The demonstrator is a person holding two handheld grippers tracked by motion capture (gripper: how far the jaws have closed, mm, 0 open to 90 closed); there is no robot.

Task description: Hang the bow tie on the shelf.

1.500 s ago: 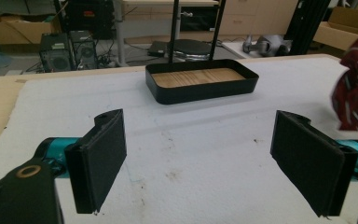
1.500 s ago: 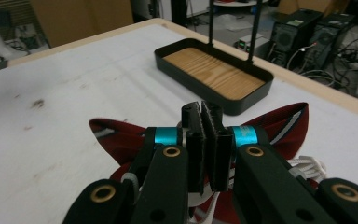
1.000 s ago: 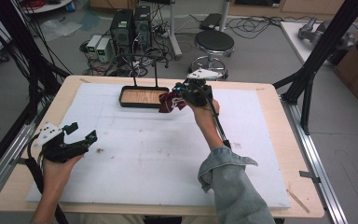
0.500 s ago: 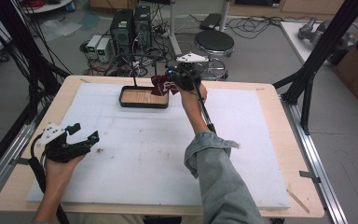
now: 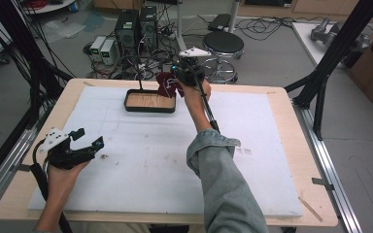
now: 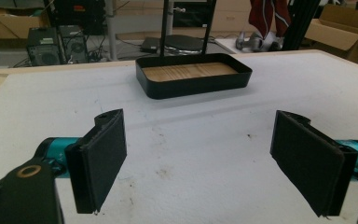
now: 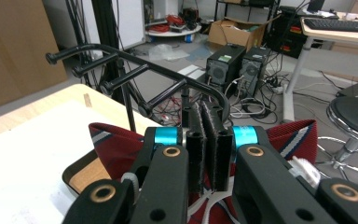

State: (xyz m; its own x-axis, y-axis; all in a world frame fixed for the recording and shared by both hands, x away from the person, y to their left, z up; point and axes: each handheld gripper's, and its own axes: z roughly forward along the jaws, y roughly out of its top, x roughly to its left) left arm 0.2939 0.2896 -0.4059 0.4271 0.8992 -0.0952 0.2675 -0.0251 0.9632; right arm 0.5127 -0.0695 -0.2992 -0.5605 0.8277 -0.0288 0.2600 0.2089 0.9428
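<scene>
- The red striped cloth [image 5: 165,83] hangs pinched in the right tool [image 5: 182,77], above the far edge of the black tray [image 5: 149,108], beside the black rack [image 7: 135,70].
- The left tool [image 5: 85,145] hovers wide open and empty over the near-left counter [image 5: 272,126].

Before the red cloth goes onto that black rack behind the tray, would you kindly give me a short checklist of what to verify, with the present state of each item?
1. Right gripper holds the red cloth: ok, its fingers are shut on the fabric.
2. Cloth lifted off the tray: ok, it hangs above the tray's far edge.
3. Rack pegs free: ok, nothing hangs on the pegs in the right gripper view.
4. Cloth already over a peg: not ok, it is on the near side of the bar.
5. Left gripper out of the way: ok, open near the table's front left.
6. Grip firm enough to hold: cannot tell.
</scene>
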